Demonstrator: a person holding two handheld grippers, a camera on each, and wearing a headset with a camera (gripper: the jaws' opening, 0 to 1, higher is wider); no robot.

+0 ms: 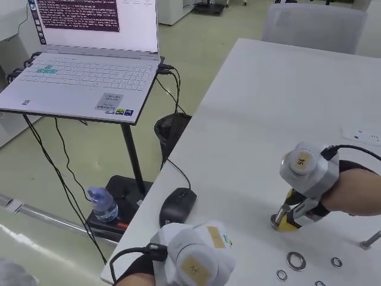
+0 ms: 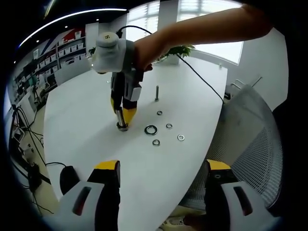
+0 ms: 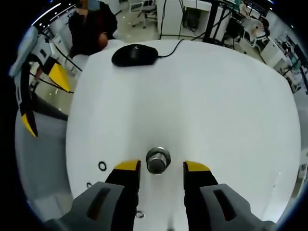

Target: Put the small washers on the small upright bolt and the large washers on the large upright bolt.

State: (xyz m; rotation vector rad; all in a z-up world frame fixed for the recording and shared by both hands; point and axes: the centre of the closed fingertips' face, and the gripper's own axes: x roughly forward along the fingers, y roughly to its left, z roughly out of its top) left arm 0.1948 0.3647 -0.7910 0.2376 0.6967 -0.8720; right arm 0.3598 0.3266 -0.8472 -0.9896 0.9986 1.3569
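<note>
A: Steel post, seen end-on in the right gripper view, probably the large upright bolt (image 3: 158, 160). The right claw (image 3: 162, 166) straddles it, jaws apart with a gap on each side, gripping nothing.
B: Risk?
A: If the jaws close unevenly, they would likely tip it or skid it. It stands free on a slick top. Toppled, it could roll into the large washer (image 1: 296, 260) and the small washers (image 1: 337, 262) lying flat nearby. The small upright bolt (image 1: 372, 240) stands beyond them, close to the right arm and its cable, and a careless sweep might fell it.
B: And the left claw (image 2: 162, 168)?
A: Wide, empty, low at the near edge.
B: Surroundings?
A: White surface (image 1: 268, 119) with a black mouse (image 1: 177, 205) near its edge. A laptop (image 1: 83, 77) on a stand alongside, a water bottle (image 1: 102, 202) on the floor, a grey mesh chair (image 2: 250, 125).
</note>
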